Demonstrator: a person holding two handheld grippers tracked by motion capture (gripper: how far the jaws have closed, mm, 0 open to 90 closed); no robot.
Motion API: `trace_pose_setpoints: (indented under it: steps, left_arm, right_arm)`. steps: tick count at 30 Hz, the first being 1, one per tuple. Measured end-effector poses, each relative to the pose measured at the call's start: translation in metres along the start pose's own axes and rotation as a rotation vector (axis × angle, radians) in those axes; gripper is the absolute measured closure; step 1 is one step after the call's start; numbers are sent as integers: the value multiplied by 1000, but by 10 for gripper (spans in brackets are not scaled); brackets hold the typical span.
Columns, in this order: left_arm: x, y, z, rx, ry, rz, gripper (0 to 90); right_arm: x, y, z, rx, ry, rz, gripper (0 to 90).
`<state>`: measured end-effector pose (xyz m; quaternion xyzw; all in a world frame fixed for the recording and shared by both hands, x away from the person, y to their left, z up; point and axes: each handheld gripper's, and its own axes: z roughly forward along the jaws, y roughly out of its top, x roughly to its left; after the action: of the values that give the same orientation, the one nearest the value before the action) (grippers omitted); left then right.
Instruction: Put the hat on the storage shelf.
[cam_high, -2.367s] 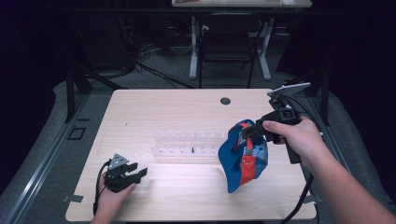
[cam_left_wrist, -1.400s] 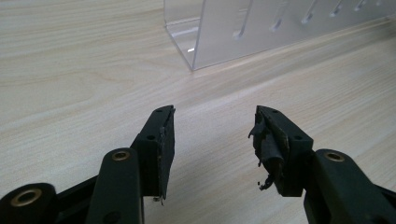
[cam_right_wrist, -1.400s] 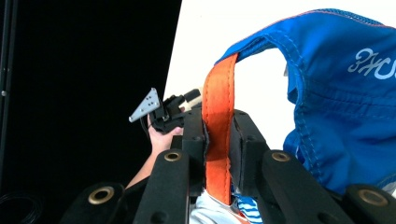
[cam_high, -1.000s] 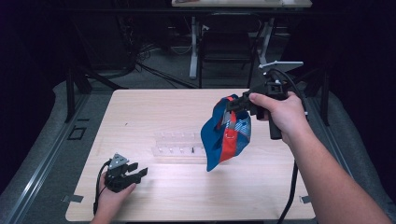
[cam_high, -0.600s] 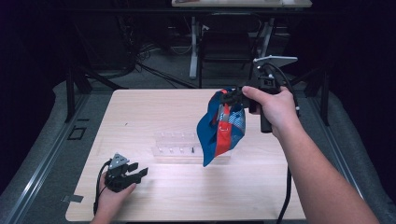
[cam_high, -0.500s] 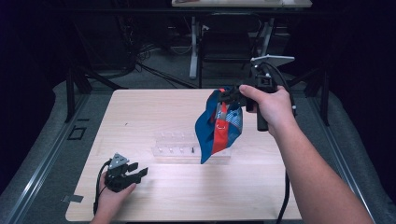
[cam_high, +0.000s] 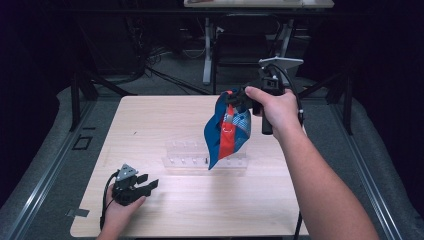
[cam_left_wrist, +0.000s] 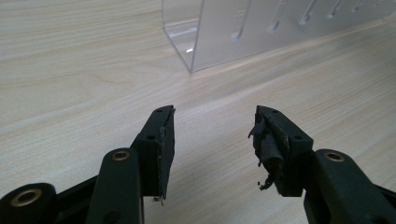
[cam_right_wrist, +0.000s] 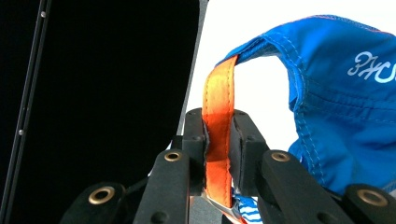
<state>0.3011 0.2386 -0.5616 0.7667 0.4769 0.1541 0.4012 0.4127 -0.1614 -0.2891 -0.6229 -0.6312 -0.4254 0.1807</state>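
right gripper (cam_right_wrist: 217, 140): fingers clamped on orange strap (cam_right_wrist: 217, 112) of blue fabric bag (cam_high: 227, 129), hanging above clear acrylic rack (cam_high: 186, 159); bag covers rack's 3 o'clock end
left gripper (cam_left_wrist: 212, 140): fingers apart, empty, light wooden table (cam_high: 150, 120) at 7 o'clock

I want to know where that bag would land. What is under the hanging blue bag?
Under the blue bag, held up by the right gripper, stands a clear plastic rack on the table. The bag covers part of the rack's right half.
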Motion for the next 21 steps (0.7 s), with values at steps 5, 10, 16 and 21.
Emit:
trace_pose_setpoints:
  steps: [5, 10, 16, 21]
  left_arm:
    - [2, 0, -1, 4, 10, -1, 490]
    - [3, 0, -2, -6, 11, -12, 490]
    - [3, 0, -2, -6, 9, -12, 490]
    - [3, 1, -2, -1, 7, -9, 489]
  right_arm:
    - [0, 5, 6, -15, -6, 8, 782]
    - [0, 8, 9, -19, 4, 19, 782]
    - [6, 8, 11, -16, -1, 6, 782]
    - [11, 9, 13, -25, -7, 0, 781]
